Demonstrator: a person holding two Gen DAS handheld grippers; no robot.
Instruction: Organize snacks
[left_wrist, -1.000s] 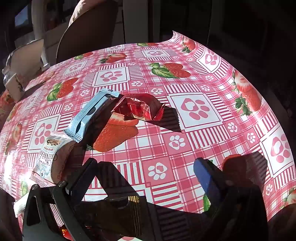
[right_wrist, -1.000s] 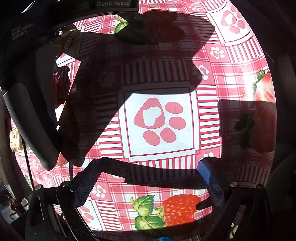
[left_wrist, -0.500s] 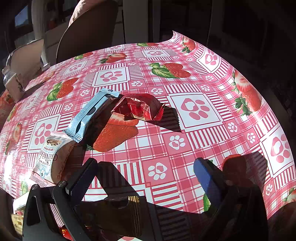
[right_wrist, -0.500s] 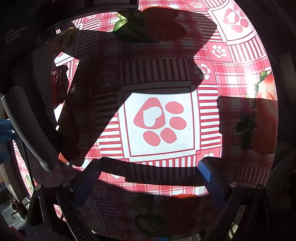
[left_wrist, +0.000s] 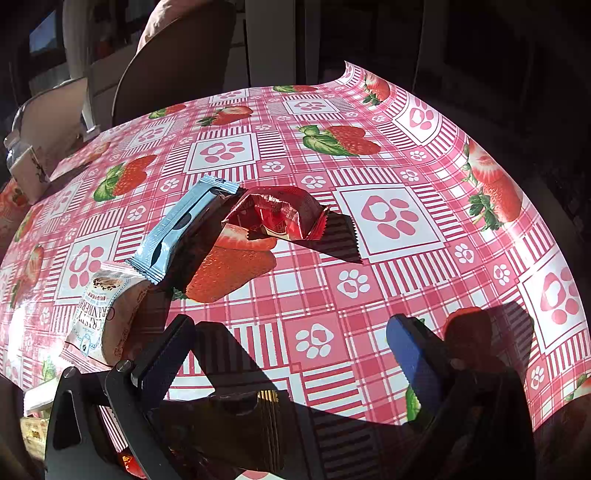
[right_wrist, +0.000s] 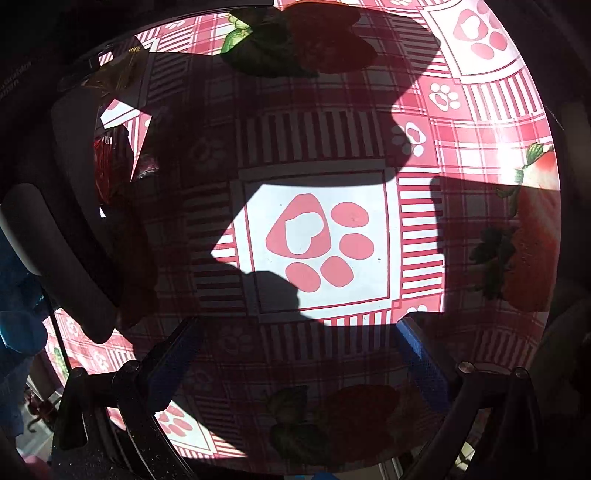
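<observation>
In the left wrist view a red snack packet (left_wrist: 277, 216) lies on the strawberry tablecloth (left_wrist: 369, 258), a light blue wrapped bar (left_wrist: 181, 230) beside it on the left, and a white cranberry packet (left_wrist: 98, 314) nearer at the left. My left gripper (left_wrist: 291, 339) is open and empty, short of the snacks. My right gripper (right_wrist: 299, 339) is open and empty, pointing down over a paw-print square (right_wrist: 317, 243). The red packet (right_wrist: 107, 166) shows dimly at the right view's left edge, behind the other gripper's body (right_wrist: 55, 240).
A brown chair back (left_wrist: 173, 55) stands beyond the table's far edge. A white container (left_wrist: 29, 170) sits at the far left. The table edge curves away at the right (left_wrist: 517, 184). More packets (left_wrist: 33, 432) lie at the bottom left.
The right gripper has shifted slightly and shadow has spread over more of the cloth under it. The left view is unchanged.
</observation>
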